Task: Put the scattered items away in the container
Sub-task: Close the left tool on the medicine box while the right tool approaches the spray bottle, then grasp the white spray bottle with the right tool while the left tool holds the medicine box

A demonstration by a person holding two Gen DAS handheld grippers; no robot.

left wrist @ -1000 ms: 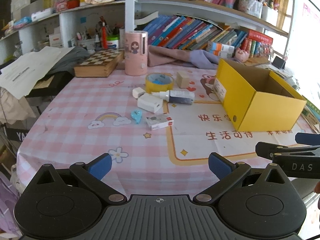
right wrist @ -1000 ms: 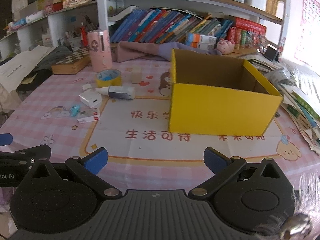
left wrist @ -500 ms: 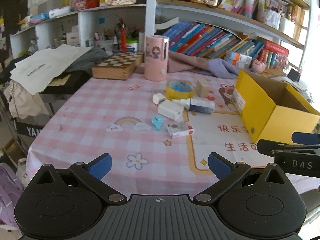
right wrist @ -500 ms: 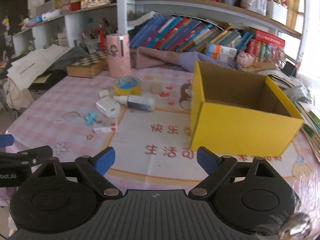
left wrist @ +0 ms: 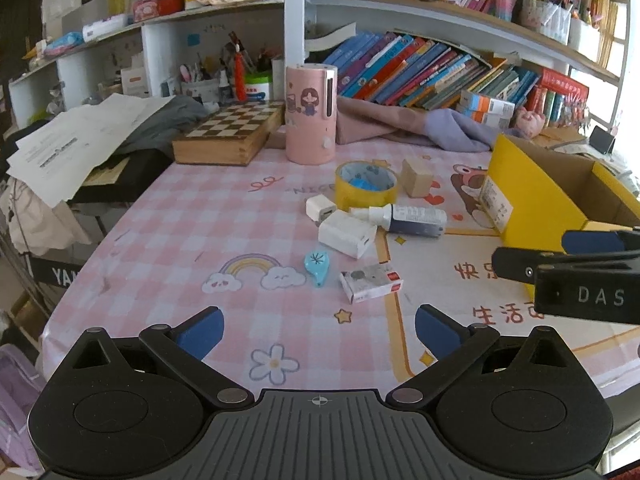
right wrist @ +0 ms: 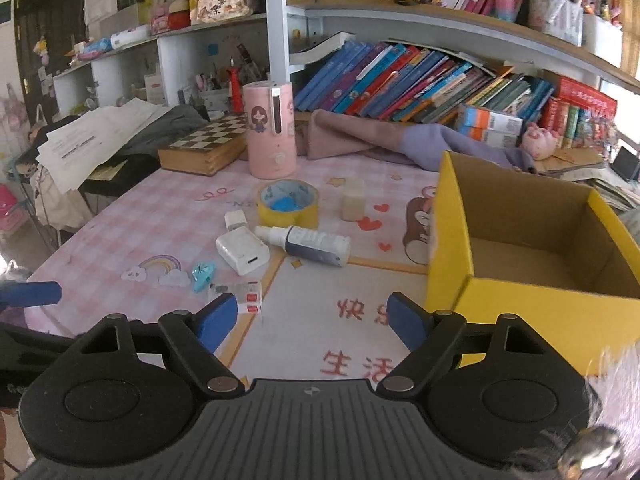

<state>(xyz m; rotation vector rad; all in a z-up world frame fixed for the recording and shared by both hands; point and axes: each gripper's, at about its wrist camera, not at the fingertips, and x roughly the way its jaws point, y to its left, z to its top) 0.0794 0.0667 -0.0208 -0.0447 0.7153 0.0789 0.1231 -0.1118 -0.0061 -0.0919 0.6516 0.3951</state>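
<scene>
Both claws hover low over the near edge of the bench (left wrist: 168,216), which is covered in a pink checked cloth, and neither has hold of anything. The left claw (left wrist: 319,330) stands wide open with only cloth between its blue pads. The right claw (right wrist: 312,320) is also open, though its jaws have just been closing, with nothing between them. The open yellow cardboard box (right wrist: 532,312) sits on the right side of the bench, upright, and nothing shows on the part of its brown floor that is in view. The scattered items lie in a loose cluster to its left: a yellow roll of tape (left wrist: 366,185) lying flat, a pale wooden block (left wrist: 417,178) just beside it, a small white plug cube (left wrist: 320,209), a larger white charger block (left wrist: 347,234), a white and dark squeeze bottle (left wrist: 404,220) lying on its side, a small turquoise teardrop-shaped gadget (left wrist: 317,267), and a small white and grey carton with a red corner (left wrist: 371,282), nearest the claws. Behind them stand a tall pink cylinder with a cartoon girl (left wrist: 311,114) and a wooden chessboard case (left wrist: 230,134).
</scene>
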